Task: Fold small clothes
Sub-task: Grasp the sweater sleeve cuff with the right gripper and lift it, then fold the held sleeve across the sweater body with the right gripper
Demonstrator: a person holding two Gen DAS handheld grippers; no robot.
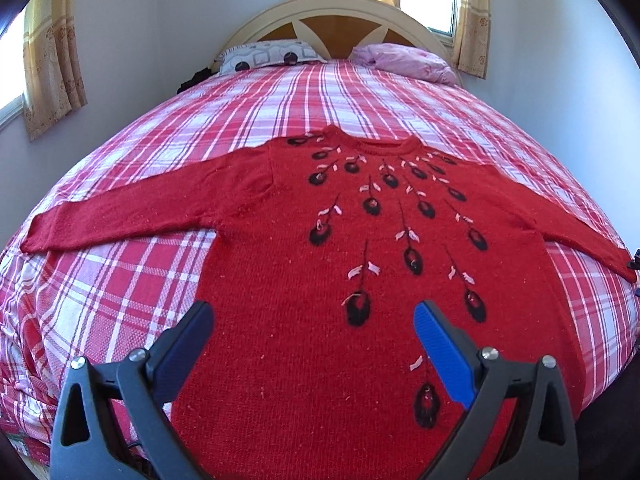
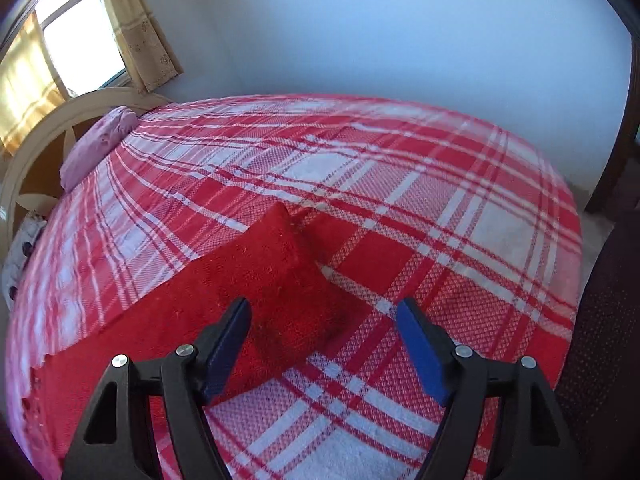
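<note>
- Left wrist view: a red knit sweater [image 1: 340,280] lies flat, front up, on the bed [image 1: 120,280] with its red-and-white plaid cover. Its neckline points toward the headboard [image 1: 340,16] and its hem toward the camera, so the body runs lengthwise along the bed while both sleeves spread straight out to the sides.
- The front carries black oval motifs on thin stems with small pale leaf marks, fanning down from the collar.
- The left gripper [image 1: 314,332] hangs over the lower body of the sweater, jaws spread wide with nothing between them.
- Only this view shows the whole garment, a patterned pillow [image 1: 268,56] and a pink pillow [image 1: 404,60].
- Right wrist view: only a sleeve end [image 2: 280,280] shows, its cuff pointing away from the camera across the plaid.
- The right gripper [image 2: 324,336] hovers above that cuff, jaws apart, not pressing it.
</note>
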